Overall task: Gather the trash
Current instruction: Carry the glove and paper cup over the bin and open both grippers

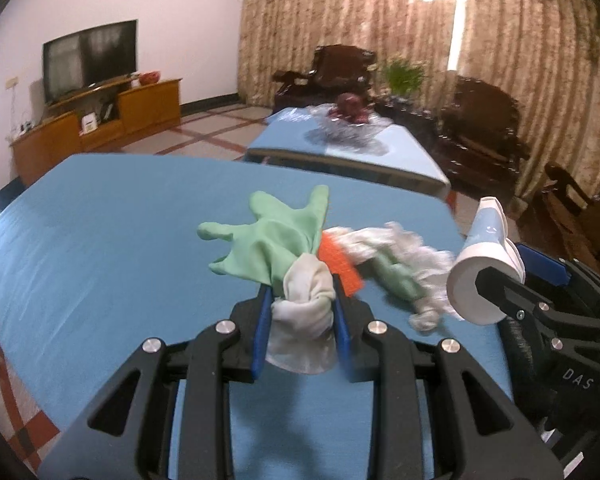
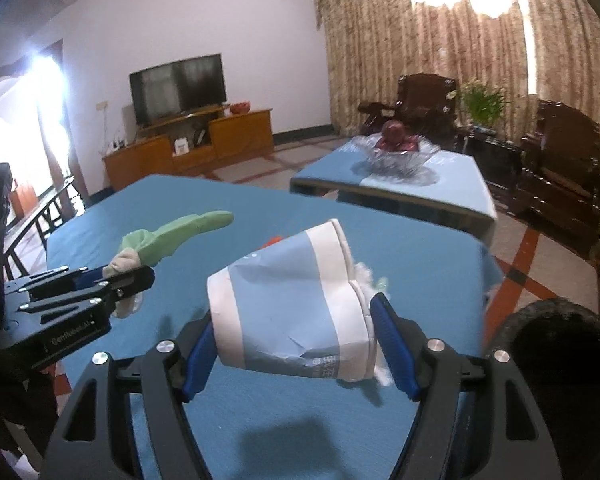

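Note:
My left gripper [image 1: 300, 300] is shut on the whitish cuff of a green rubber glove [image 1: 272, 240] and holds it above the blue table [image 1: 100, 240]. An orange scrap [image 1: 340, 264] and crumpled white tissue [image 1: 404, 252] with a green piece lie just behind it. My right gripper [image 2: 296, 344] is shut on a crumpled blue-and-white paper cup [image 2: 296, 304], held on its side above the table. The cup [image 1: 480, 272] shows at the right of the left wrist view. The left gripper [image 2: 132, 276] with the glove [image 2: 172, 232] shows at the left of the right wrist view.
A second blue table [image 2: 452, 184] stands behind with a glass fruit bowl [image 2: 396, 156]. Dark wooden armchairs [image 2: 560, 168] and curtains are at the back right. A TV [image 2: 176, 88] on a wooden cabinet is at the back left. A dark round opening [image 2: 560, 356] sits at the lower right.

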`<state>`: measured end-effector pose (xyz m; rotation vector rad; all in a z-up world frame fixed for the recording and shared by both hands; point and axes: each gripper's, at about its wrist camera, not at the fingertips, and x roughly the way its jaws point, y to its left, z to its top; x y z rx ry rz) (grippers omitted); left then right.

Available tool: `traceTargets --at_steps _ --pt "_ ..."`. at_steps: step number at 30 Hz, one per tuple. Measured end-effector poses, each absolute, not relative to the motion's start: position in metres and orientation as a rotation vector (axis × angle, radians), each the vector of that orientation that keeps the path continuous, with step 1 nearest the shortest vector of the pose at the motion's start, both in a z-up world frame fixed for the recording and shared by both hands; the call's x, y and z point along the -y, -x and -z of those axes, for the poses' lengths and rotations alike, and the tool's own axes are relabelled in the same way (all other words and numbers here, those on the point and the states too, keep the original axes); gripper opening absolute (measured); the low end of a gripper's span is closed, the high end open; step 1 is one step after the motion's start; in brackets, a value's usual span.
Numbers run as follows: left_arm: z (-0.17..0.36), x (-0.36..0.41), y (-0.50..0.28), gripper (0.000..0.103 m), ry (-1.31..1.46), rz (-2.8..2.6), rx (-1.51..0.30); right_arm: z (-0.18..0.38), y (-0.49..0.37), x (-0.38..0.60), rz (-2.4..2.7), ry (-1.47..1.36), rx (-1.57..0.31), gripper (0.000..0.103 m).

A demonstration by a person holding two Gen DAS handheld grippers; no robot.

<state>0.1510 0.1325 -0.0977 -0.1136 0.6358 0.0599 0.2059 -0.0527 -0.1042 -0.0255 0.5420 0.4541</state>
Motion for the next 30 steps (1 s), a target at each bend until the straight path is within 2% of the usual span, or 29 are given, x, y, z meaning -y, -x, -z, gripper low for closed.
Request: traceTargets --at_steps 12,30 --pt "0.072 -0.029 -0.156 0.026 0.064 0.164 -0.593 0.079 -0.186 0.14 -0.282 -0.021 -0.493 0.071" --pt "0.086 0.107 -0.185 0.026 -0.009 0.438 -0.603 0.091 -0.165 0.269 0.003 -0.069 -0.507 0.071"
